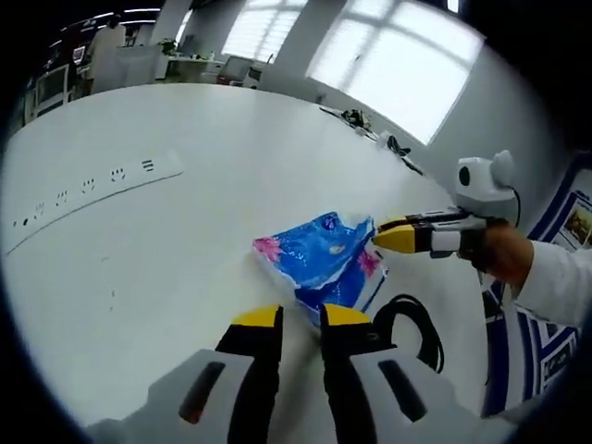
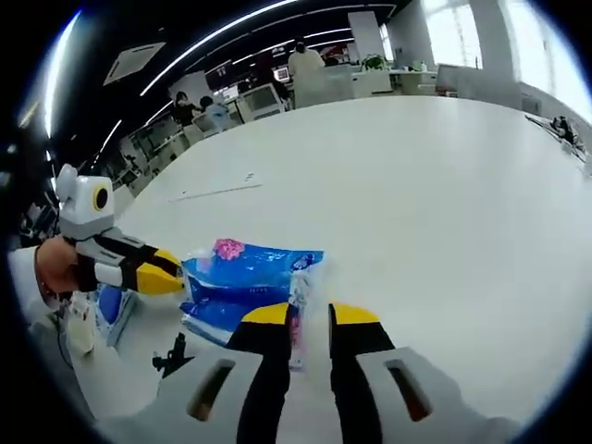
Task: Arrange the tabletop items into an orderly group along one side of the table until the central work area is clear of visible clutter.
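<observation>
Both grippers, the left gripper (image 1: 302, 317) and the right gripper (image 2: 311, 314), are closing in on the blue packet (image 1: 324, 254) with jaws slightly apart and nothing clamped; the next move is likely gripping it and carrying it to the table (image 1: 185, 259) edge.

A wide white counter (image 1: 231, 157) stretches toward bright windows (image 1: 388, 55) along the far wall. Beyond it lies an open office with desks and monitors (image 2: 264, 97), people among them, under long ceiling light strips (image 2: 222, 32) in a dark ceiling.
</observation>
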### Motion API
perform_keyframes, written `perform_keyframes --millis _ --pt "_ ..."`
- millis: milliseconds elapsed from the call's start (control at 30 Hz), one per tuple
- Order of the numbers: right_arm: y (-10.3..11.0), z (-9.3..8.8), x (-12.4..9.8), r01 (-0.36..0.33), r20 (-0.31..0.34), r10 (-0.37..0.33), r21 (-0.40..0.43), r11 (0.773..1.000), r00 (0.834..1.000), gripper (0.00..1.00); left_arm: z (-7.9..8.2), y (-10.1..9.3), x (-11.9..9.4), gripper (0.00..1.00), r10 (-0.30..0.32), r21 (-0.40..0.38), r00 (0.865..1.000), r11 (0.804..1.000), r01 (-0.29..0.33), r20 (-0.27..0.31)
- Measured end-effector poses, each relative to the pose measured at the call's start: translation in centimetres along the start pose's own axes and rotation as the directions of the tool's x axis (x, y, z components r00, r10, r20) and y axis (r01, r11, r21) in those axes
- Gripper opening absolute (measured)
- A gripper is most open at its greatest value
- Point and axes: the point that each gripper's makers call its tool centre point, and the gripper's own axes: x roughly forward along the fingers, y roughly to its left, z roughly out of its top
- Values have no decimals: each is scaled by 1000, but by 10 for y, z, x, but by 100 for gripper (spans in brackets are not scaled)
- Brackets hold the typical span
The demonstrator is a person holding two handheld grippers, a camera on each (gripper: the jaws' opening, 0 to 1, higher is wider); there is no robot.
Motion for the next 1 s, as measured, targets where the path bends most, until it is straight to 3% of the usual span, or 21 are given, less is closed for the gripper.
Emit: perform_keyframes --millis 1000 --pt "7 26 -21 34 63 -32 -30 999 998 32 19 1 -28 40 26 5 998 1000 -27 62"
